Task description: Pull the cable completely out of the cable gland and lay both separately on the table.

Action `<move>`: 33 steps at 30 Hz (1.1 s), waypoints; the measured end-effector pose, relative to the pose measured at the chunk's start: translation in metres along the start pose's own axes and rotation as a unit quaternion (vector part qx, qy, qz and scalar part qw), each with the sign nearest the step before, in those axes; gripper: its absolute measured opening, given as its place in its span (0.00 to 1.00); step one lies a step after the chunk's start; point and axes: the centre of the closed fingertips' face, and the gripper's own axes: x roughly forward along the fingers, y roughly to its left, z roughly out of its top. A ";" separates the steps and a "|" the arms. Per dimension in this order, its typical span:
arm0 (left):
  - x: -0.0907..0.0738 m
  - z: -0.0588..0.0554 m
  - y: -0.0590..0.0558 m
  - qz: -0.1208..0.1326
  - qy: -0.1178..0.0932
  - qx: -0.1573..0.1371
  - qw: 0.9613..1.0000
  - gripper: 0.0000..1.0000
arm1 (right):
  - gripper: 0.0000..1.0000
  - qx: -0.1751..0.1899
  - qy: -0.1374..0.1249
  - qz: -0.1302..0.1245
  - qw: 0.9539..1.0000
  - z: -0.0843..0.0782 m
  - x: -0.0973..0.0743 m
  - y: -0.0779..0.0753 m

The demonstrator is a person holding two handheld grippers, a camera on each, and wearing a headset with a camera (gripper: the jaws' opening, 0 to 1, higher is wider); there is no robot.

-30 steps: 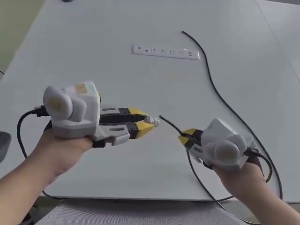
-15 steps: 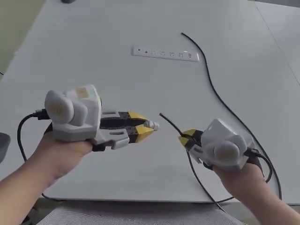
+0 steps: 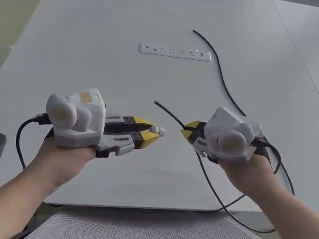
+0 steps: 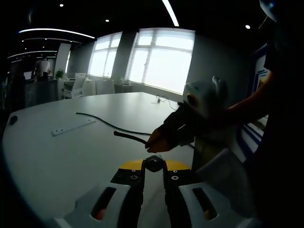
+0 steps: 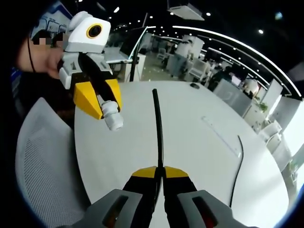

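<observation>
Item: cable gland (image 3: pixel 158 131), white, pinched at the tips of my left gripper (image 3: pixel 149 133), nose pointing toward the right gripper (image 3: pixel 189 130). Item: cable (image 3: pixel 167 112), black, clamped between the right gripper's closed jaws, long axis running straight ahead of them, free end near the gland but clear of it. Status: extraction looks done; both are held above the table (image 3: pixel 99 59), and laying each down separately remains
</observation>
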 end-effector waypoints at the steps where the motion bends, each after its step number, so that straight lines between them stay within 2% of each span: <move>1: -0.001 -0.002 0.001 0.001 0.000 0.001 1.000 0.15 | 0.00 -0.001 0.001 0.002 1.000 0.001 0.001 0.000; 10: -0.004 -0.011 0.003 0.006 0.005 -0.003 1.000 0.15 | 0.00 -0.019 0.002 0.011 1.000 0.021 0.015 -0.003; 14: -0.006 -0.015 0.006 0.011 0.006 -0.007 1.000 0.15 | 0.00 -0.043 0.009 0.017 0.999 0.027 0.023 -0.002; 24: -0.010 -0.032 -0.004 0.004 0.012 -0.006 1.000 0.15 | 0.00 -0.069 0.012 0.036 0.997 0.044 0.045 0.005; 27: -0.012 -0.039 -0.004 0.006 0.014 -0.007 1.000 0.15 | 0.00 -0.073 0.014 0.044 0.996 0.050 0.054 0.007; 30: -0.016 -0.040 -0.003 0.009 0.007 -0.017 1.000 0.15 | 0.00 -0.073 0.014 0.049 0.996 0.055 0.060 0.008; 33: -0.018 -0.043 0.001 0.014 0.009 -0.012 1.000 0.15 | 0.00 -0.072 0.013 0.054 0.996 0.060 0.066 0.009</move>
